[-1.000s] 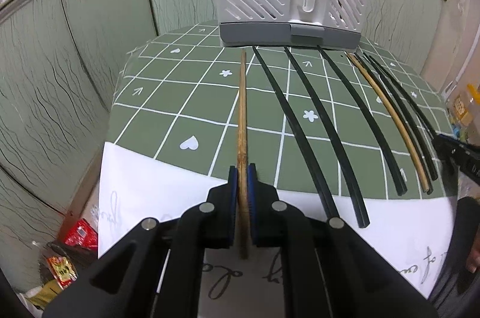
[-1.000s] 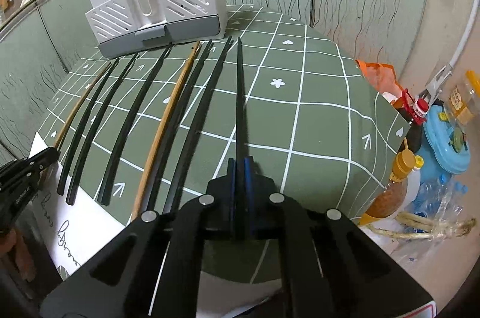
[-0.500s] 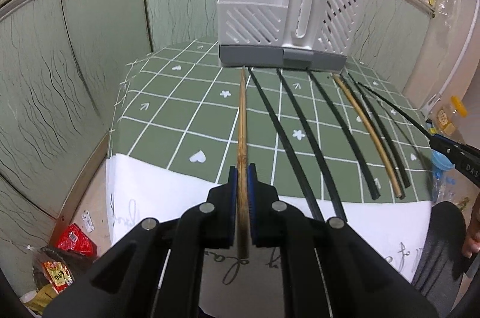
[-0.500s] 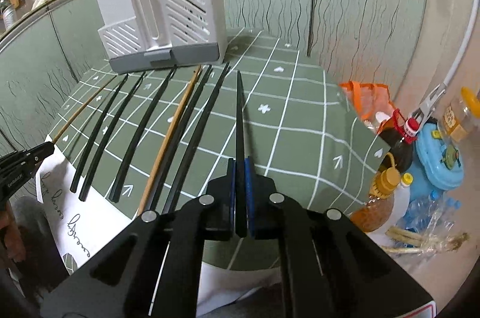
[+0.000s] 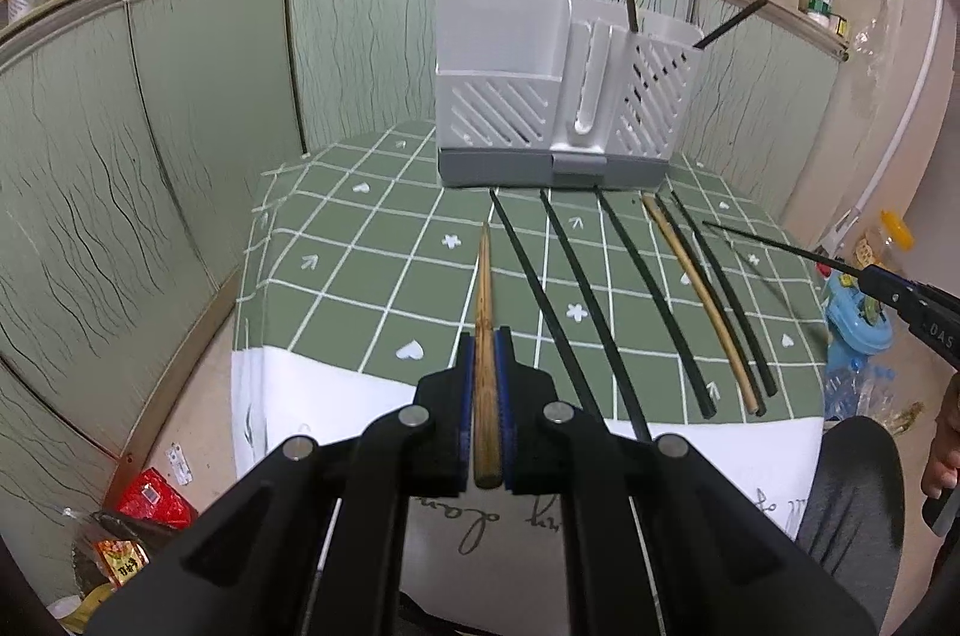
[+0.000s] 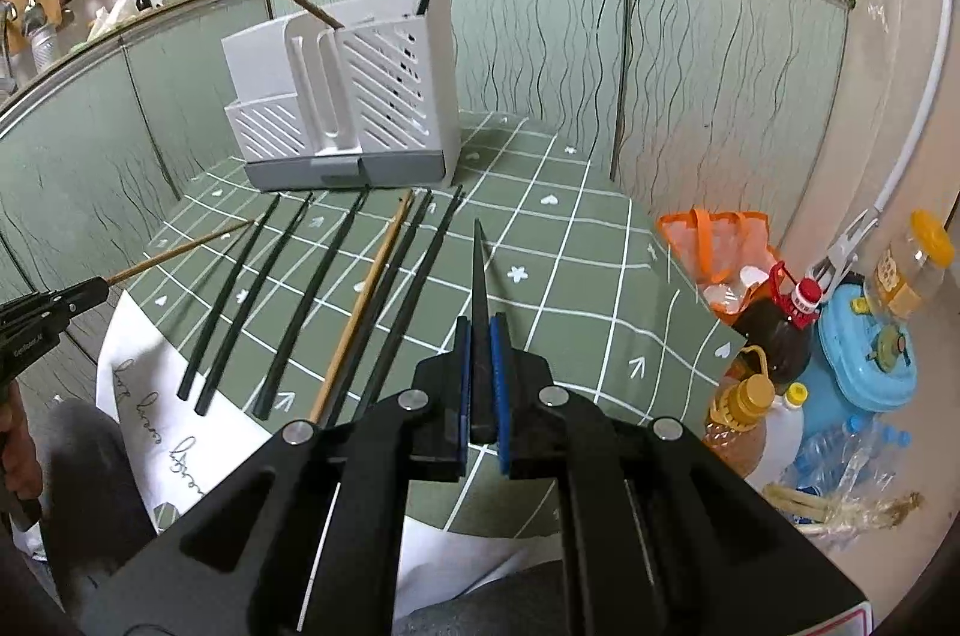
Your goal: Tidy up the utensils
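My left gripper is shut on a brown wooden chopstick, which is lifted off the table and points toward the white utensil holder. My right gripper is shut on a black chopstick, also held above the table. Several black chopsticks and one light wooden chopstick lie in a row on the green checked tablecloth in front of the holder. Two chopsticks stand in the holder's right compartment. Each gripper shows at the other view's edge.
Green panelled walls close in the table's back and left. Oil bottles, a blue container and an orange bag crowd the floor on the right. Snack packets lie on the floor at the left. A white printed sheet covers the table's near edge.
Both grippers have risen and tilted up, each lifting its chopstick clear of the table. The chopstick tips now hang above the cloth, short of the holder's base.
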Available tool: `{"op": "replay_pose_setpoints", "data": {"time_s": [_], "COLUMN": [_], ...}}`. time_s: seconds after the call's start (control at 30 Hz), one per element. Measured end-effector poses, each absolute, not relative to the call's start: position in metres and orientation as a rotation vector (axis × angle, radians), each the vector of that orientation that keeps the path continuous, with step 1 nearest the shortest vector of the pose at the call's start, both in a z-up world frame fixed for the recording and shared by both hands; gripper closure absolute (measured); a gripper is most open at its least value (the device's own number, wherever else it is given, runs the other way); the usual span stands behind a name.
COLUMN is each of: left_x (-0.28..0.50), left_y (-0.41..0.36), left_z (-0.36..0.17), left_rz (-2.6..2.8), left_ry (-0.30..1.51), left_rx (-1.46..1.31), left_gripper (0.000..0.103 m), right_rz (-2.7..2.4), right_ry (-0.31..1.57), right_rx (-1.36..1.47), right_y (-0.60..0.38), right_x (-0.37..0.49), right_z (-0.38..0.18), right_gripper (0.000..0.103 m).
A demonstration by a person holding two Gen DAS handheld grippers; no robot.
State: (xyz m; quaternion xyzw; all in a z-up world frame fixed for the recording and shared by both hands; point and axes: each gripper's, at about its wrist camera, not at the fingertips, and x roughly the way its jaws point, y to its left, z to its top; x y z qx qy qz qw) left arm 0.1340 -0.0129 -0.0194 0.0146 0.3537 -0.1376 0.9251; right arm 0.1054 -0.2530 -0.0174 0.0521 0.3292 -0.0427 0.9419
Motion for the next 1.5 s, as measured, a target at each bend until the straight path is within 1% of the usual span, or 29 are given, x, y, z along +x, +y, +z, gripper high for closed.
{"op": "replay_pose_setpoints", "data": {"time_s": [0.3, 0.73, 0.9, 1.27, 1.5], "left_x": [0.128, 0.120, 0.118, 0.122, 0.126], "left_y": [-0.008, -0.005, 0.001, 0.004, 0.004], "left_z": [0.013, 0.045, 0.055, 0.058, 0.075], "left_rz": [-0.296, -0.305, -0.324, -0.327, -0.371], "left_ry": [0.660, 0.593, 0.580, 0.582, 0.575], "left_rx": [0.034, 0.045, 0.017, 0.015, 0.006], "left_gripper": [0.095, 0.095, 0.095, 0.095, 0.095], "right_rz": [-0.067, -0.039, -0.029, -0.019, -0.009], "right_ry": [0.612, 0.543, 0.532, 0.525, 0.510], "right_rx": [0.107, 0.112, 0.117, 0.112, 0.116], "right_y": [-0.252, -0.254, -0.253, -0.251, -0.254], "right_x": [0.096, 0.087, 0.085, 0.086, 0.089], "right_z": [0.011, 0.046, 0.050, 0.053, 0.070], "right_gripper": [0.097, 0.097, 0.097, 0.097, 0.097]}}
